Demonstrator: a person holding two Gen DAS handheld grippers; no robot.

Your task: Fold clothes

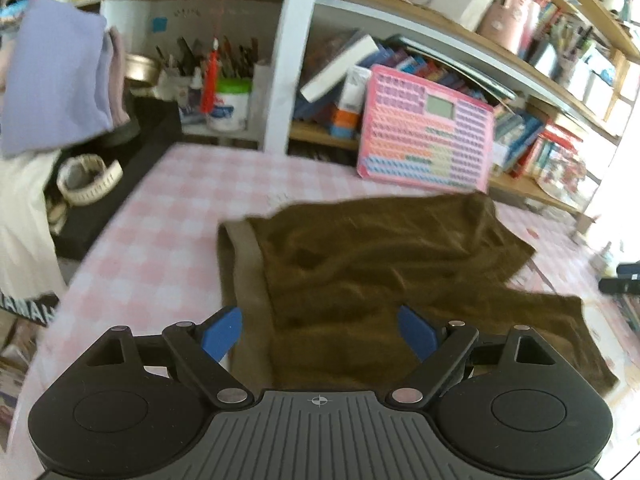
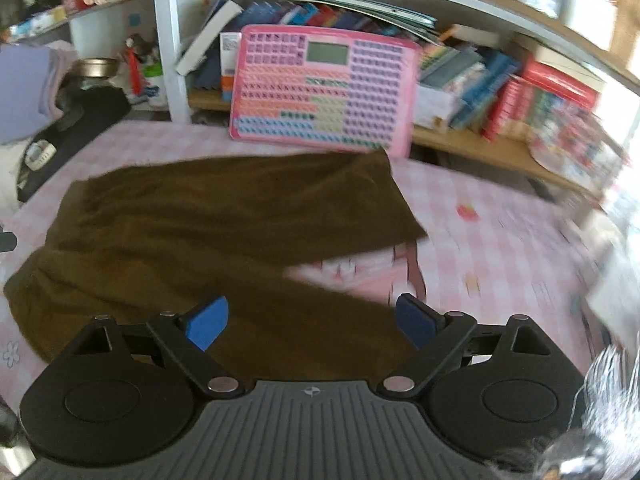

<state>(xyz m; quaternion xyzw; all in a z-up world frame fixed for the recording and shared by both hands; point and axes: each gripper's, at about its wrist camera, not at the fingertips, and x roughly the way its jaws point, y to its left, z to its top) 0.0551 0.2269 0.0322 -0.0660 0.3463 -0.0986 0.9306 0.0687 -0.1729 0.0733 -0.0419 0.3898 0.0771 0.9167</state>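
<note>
We had the pink checked table with the brown shorts spread across its middle, long axis running side to side, waistband toward the table's left edge and the two legs toward the right. Our left gripper hung over the waistband end, so it was nearer that; our right gripper sat over the near leg. Both had jaws wide, nothing in them. The frames were blurry, so the shorts were probably half folded.
</note>
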